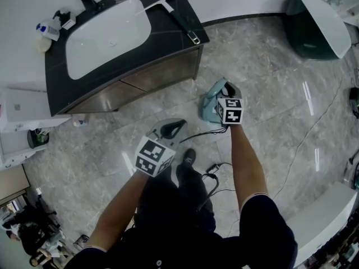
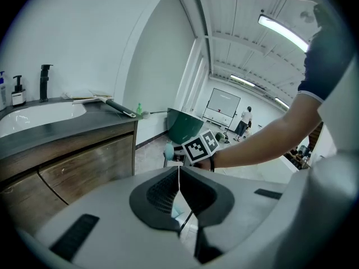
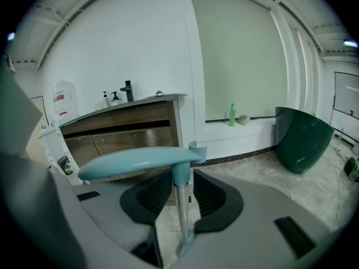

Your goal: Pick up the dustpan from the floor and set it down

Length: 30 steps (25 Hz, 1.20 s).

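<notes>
Right claw (image 3: 180,175): jaws drawn in on the thin pole of the dustpan (image 3: 140,160), pads pressed to it on both sides. The teal grip is seen just above the jaw tips, and the pole runs down through the gap. In the head view the dustpan (image 1: 212,106) shows directly ahead of this claw. Whether its pan is clear of the floor cannot be told.

Left claw (image 2: 179,175): jaws brought fully together, nothing held. It is kept to the side of the right claw, near but apart, and takes no share of the load.

Beyond the right claw: the desk (image 3: 134,129) with its sink is seen ahead and to the left, and a dark green bin (image 3: 300,139) well off to the right.

Below and behind the claws: loose cable (image 1: 216,170) is seen on the floor beside the person's shoe (image 1: 188,157).

Risks judged:
- The pole is narrow and round, and is held by one claw only. The pan could swivel or slide down through the pads if it is swung.
- The hanging pan could be knocked against the desk front if carried that way.
- The cable could be caught by the pan or a foot at set-down.
- If released tilted, the dustpan could topple, the grip being top-heavy.
</notes>
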Tool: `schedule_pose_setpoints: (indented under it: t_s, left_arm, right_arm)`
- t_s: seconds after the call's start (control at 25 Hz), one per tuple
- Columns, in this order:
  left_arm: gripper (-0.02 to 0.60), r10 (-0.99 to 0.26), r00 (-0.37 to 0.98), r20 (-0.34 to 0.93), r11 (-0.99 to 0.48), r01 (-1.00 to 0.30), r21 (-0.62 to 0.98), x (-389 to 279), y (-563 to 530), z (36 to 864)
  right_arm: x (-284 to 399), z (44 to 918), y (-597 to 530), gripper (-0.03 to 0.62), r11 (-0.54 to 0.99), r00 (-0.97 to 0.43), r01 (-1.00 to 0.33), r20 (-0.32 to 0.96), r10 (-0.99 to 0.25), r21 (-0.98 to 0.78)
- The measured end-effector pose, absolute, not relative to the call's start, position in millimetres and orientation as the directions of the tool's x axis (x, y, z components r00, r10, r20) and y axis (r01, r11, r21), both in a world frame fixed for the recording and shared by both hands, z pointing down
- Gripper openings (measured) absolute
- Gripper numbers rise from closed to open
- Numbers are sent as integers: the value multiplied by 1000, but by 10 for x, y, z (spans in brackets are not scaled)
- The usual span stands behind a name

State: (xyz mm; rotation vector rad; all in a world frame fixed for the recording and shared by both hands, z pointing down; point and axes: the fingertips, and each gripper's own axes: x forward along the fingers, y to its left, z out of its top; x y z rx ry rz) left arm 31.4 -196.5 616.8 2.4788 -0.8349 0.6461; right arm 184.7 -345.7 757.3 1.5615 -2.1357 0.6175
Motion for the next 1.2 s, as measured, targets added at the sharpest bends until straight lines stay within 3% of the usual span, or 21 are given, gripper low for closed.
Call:
schedule_pose_setpoints:
  t_s: [0.12, 0.28, 0.6, 0.8, 1.08, 1.2]
  left_arm:
    - [14, -421, 721, 551, -735, -627, 259, 313, -2071, 6156]
    - [14, -383, 746, 545, -767, -585, 262, 376, -2195, 6114]
    - [14, -301, 819, 488, -838, -472, 275, 528, -2363, 5927]
    - [15, -215, 883, 416, -894, -350, 279, 674, -2391, 5648]
    - [14, -135, 941, 310, -941, -220, 256, 763, -2264, 5057]
    - [15, -103, 956, 276, -955, -172, 240, 780, -2172, 4816]
  right_arm:
    - [1869, 7619, -3456, 109, 236, -257, -965, 601, -756, -115]
    - [1933, 7681, -3376, 187, 184, -220, -975, 638, -738, -124]
    - [2041, 7643, -2729, 193, 30, -163, -980, 700, -696, -198]
    - [2043, 6830, -2385, 190, -48, -92, -974, 578, -811, -223]
    - [1848, 5409, -2002, 21, -144, 72, -970, 336, -939, -194]
    - [1742, 4863, -1893, 8, -154, 113, -973, 231, -966, -172]
